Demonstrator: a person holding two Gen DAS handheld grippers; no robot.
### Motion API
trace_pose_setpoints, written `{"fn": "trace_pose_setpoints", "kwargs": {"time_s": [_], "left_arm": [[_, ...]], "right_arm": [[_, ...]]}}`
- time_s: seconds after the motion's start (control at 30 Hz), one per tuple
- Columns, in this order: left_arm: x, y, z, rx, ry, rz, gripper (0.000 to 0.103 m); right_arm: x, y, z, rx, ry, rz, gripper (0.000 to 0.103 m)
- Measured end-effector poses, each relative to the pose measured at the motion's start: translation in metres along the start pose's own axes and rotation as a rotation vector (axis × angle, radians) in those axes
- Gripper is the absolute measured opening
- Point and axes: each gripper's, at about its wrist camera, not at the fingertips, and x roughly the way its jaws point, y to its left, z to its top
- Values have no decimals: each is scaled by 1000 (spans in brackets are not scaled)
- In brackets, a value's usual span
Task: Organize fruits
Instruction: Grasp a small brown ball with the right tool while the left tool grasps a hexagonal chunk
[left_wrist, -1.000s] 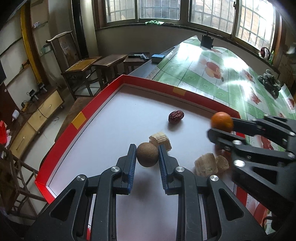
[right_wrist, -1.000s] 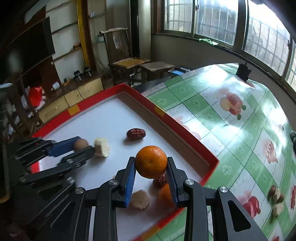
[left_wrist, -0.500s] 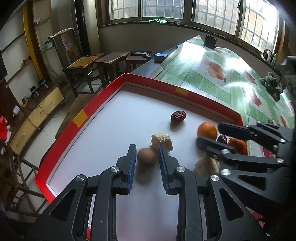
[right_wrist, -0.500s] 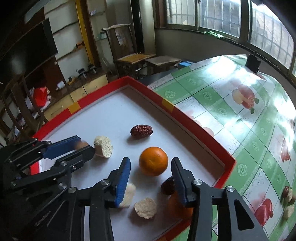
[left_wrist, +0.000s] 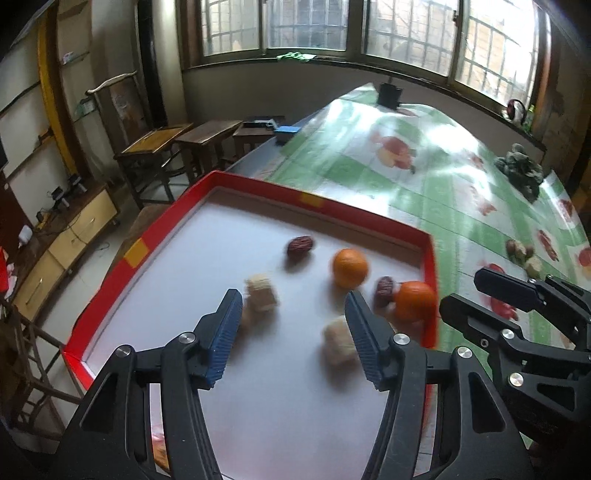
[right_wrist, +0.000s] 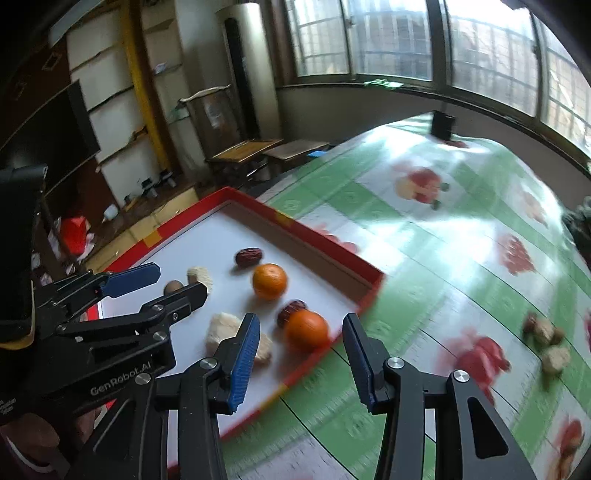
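Though hidden behind the left hand-held gripper's (left_wrist: 291, 328) opening, empty jaws, brown fruit (right_wrist: 173, 287) plain rightward.

Barred windows (left_wrist: 406, 33) run along the far wall, daylight glaring in. Wooden chair (left_wrist: 155, 147) and low tables (left_wrist: 210, 134) below them. Yellow-drawered cabinet (left_wrist: 70, 240) at left. Dark television (right_wrist: 48, 122) on side wall.
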Motion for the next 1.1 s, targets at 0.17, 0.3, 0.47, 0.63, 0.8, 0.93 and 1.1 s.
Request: {"fn": "trace_pose_setpoints", "kwargs": {"time_s": [0.17, 0.3, 0.47, 0.63, 0.8, 0.93, 1.1], "left_arm": [[-7, -37, -1, 58, -11, -48, 58], [-9, -67, -3, 103, -11, -91, 58], [-10, -102, -5, 153, -2, -139, 58], [-7, -135, -10, 200, 21, -179, 58], [-1, -161, -12, 227, 42, -209, 58], [4, -178, -12, 246, 65, -237, 58], [13, -192, -10, 259, 97, -260, 58]], "right_arm": [[-25, -25, -19, 48, -7, -53, 45], [-44, -47, -37, 96, -13, -94, 46], [-69, -76, -60, 167, -29, -145, 46], [-87, -107, -80, 229, -37, -186, 46], [-101, -128, -96, 264, -37, -224, 46], [-111, -148, -109, 304, -38, -254, 46], [-124, -177, -125, 355, -36, -298, 46]]}}
